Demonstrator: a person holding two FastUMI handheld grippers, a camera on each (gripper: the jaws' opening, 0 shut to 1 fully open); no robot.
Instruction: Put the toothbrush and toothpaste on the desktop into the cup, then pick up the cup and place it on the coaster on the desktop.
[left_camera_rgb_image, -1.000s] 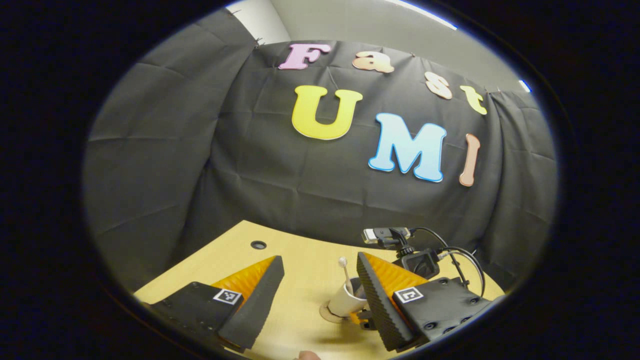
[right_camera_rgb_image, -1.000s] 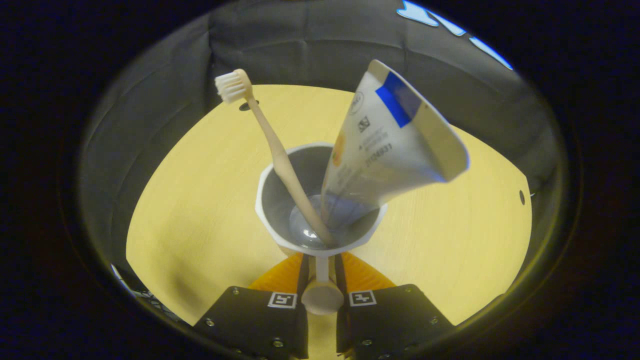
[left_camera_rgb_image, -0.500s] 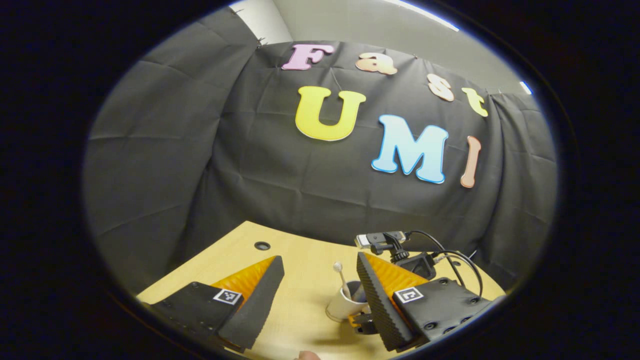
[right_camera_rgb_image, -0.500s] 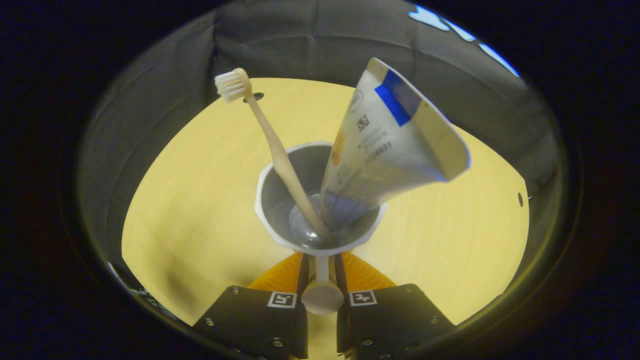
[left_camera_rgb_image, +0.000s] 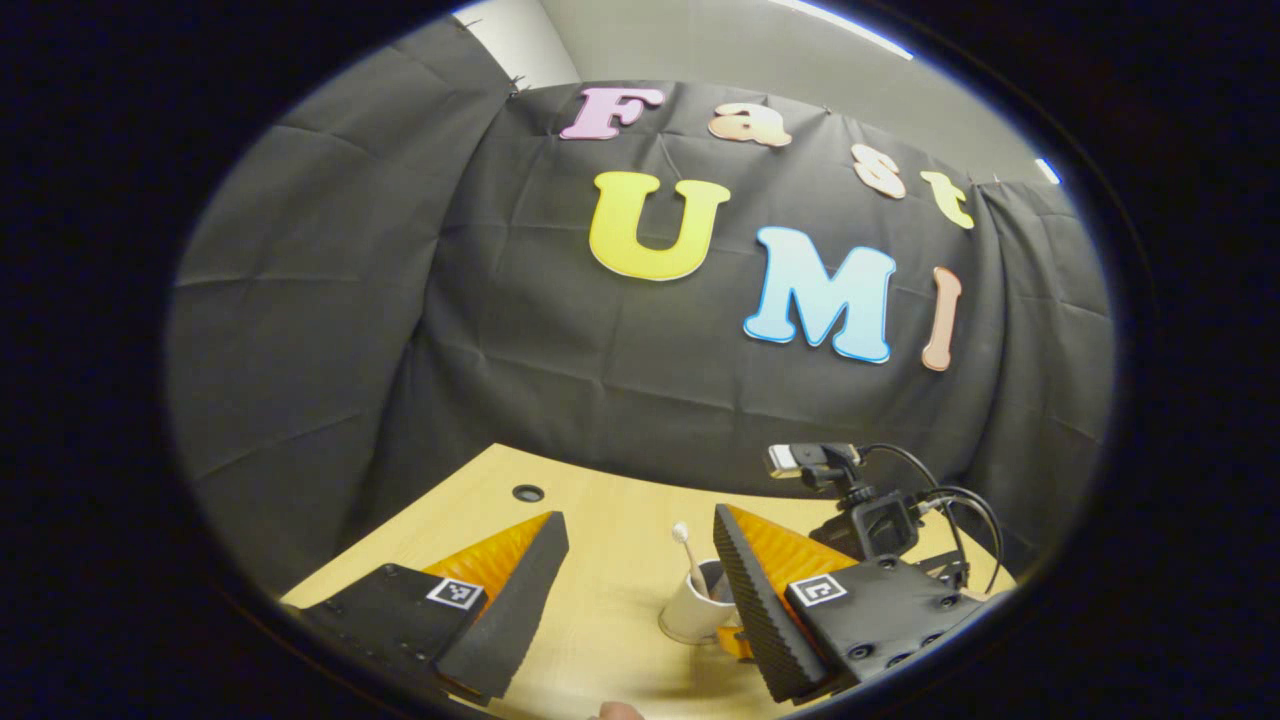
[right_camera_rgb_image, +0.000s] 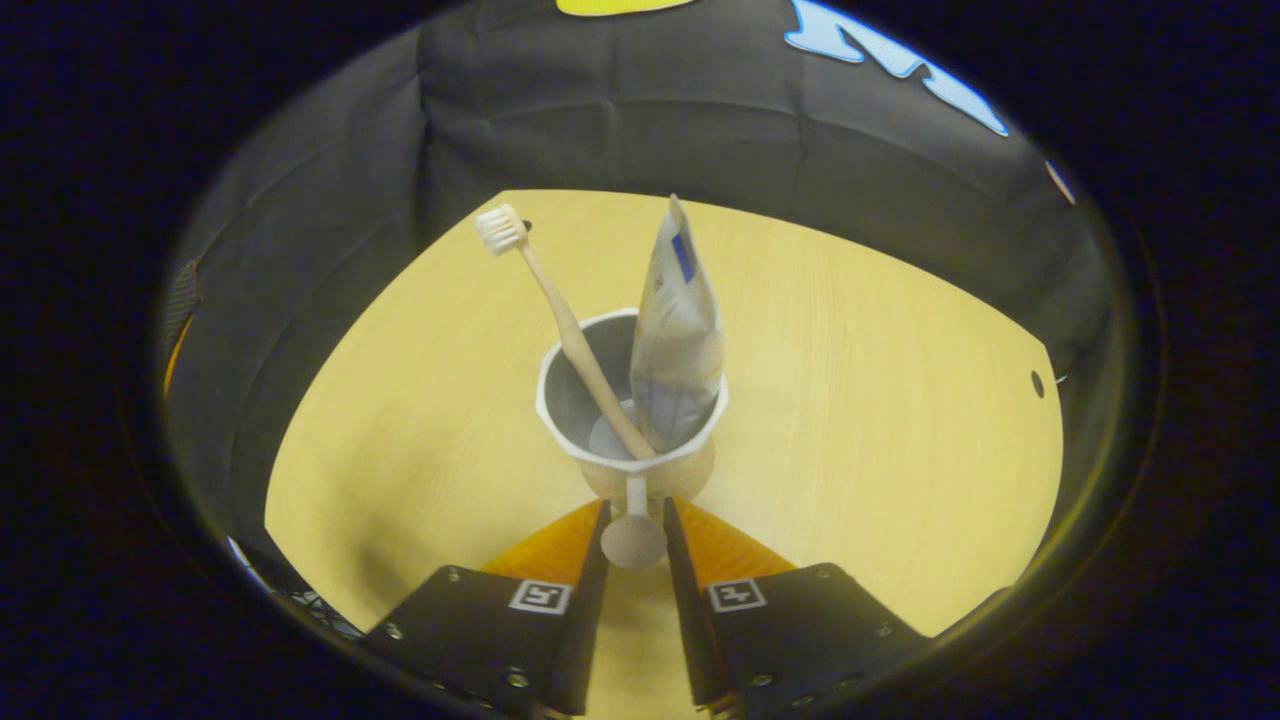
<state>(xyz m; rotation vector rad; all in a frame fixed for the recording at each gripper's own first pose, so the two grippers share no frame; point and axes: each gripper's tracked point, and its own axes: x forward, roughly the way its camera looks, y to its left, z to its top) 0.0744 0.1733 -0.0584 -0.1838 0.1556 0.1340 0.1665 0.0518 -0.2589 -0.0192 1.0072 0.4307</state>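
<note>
With its fingers parted just clear of the handle knob, the right gripper (right_camera_rgb_image: 634, 520) is sitting low behind the cup (right_camera_rgb_image: 630, 420), which is resting on the coaster (right_camera_rgb_image: 700, 478), toothbrush (right_camera_rgb_image: 560, 320) and toothpaste (right_camera_rgb_image: 678, 330) leaning inside, so the placement looks finished. The left gripper (left_camera_rgb_image: 640, 565) is hovering wide apart and empty above the desktop (right_camera_rgb_image: 880, 400), tilted toward the booth wall, probably keeping out of the way.

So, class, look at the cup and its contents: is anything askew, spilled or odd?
Nothing spilled. The cup stands upright on the desk; the toothbrush leans left and the toothpaste stands inside, as expected.
</note>
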